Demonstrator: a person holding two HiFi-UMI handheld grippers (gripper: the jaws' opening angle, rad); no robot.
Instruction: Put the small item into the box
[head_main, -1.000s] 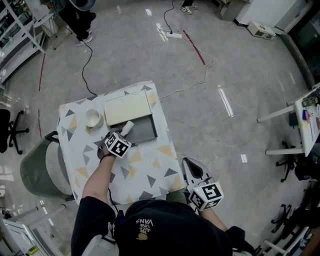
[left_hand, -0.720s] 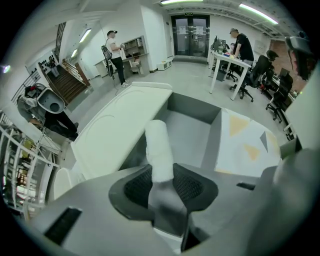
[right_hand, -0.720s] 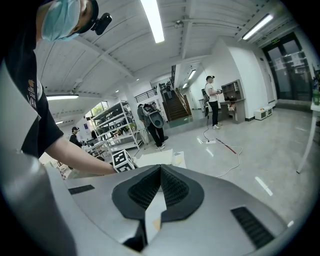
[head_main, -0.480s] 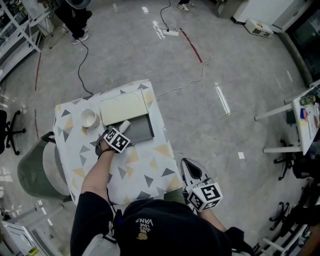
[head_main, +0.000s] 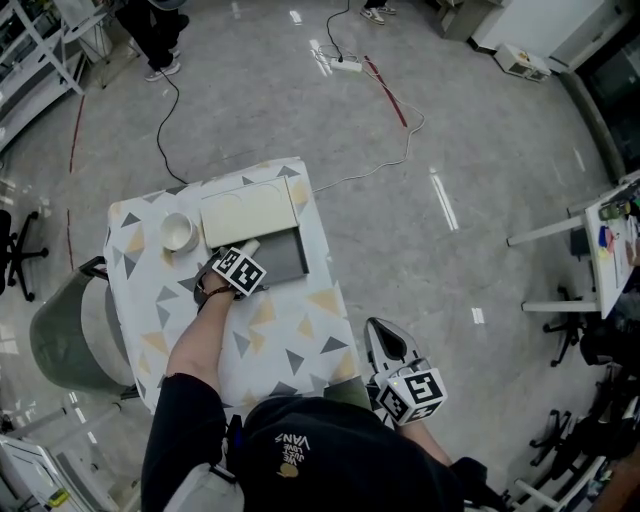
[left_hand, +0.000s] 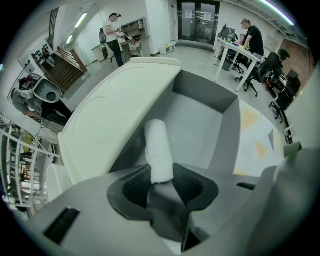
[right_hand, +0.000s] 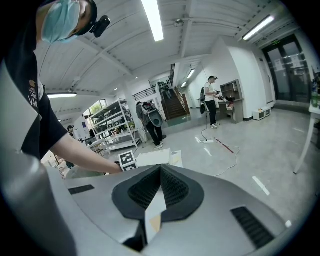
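A small white roll (left_hand: 159, 148) is clamped between the pads of my left gripper (left_hand: 160, 182), its free end sticking out over the open grey box (left_hand: 226, 131). In the head view the left gripper (head_main: 247, 258) sits at the box's (head_main: 290, 262) near-left corner, with the white roll (head_main: 253, 246) above the box's edge. The box's cream lid (head_main: 249, 212) lies open behind it. My right gripper (head_main: 384, 334) hangs off the table's right side near my body, and in the right gripper view its jaws (right_hand: 160, 170) are shut with nothing between them.
A white cup (head_main: 180, 232) stands on the triangle-patterned tablecloth (head_main: 285, 335) left of the lid. A green-grey chair (head_main: 62, 335) stands at the table's left. Cables (head_main: 390, 150) run over the floor behind. People stand farther off in the room.
My left gripper has edged forward toward the box, still holding the white roll. The right gripper has stayed where it was.
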